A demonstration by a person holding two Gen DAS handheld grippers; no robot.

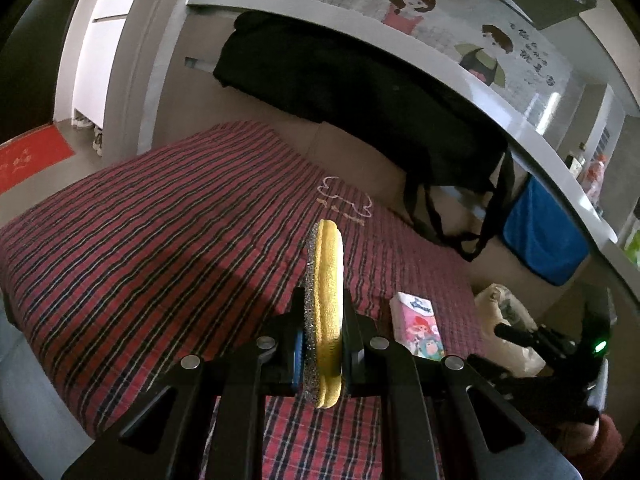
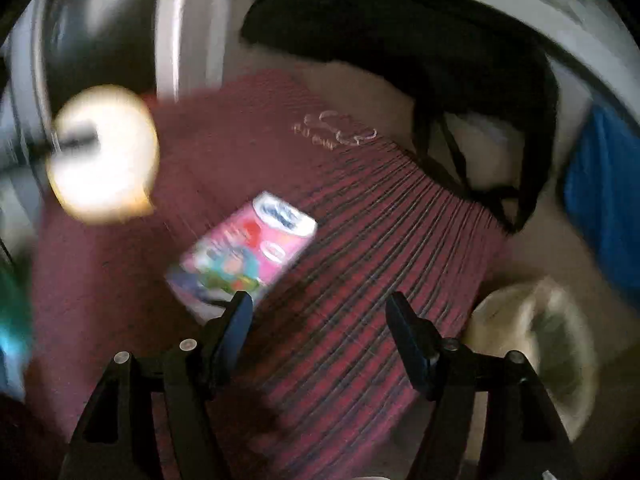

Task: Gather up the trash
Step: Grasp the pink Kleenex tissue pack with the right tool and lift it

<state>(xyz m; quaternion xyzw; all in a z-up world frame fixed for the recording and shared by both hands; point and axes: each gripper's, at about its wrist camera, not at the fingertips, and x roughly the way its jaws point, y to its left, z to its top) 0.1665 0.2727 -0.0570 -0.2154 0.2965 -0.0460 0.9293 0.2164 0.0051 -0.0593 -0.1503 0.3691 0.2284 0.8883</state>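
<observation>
Left hand-held gripper (image 1: 323, 320) clamped on one yellow scouring sponge (image 1: 326, 312), held above the plaid blanket (image 1: 160, 240). Right hand-held gripper (image 2: 320, 308) wide, holding nothing. One tissue pack (image 2: 244, 252) lies on the blanket; one crumpled plastic bag (image 2: 532, 344) beside it.

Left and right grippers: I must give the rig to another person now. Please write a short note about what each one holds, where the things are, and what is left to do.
Left gripper: jaws shut on the yellow sponge, held on edge above the red plaid cover.
Right gripper: jaws open, empty, over the same cover; this view is blurred by motion.
Pink tissue pack: lies flat on the cover, just ahead of the right gripper's left jaw, not touched.
Pale plastic bag: at the right edge of the cover, beside the pack.
Done: sponge picked up.
Left: put the sponge away, probably into the bag; the tissue pack likely comes next.
</observation>
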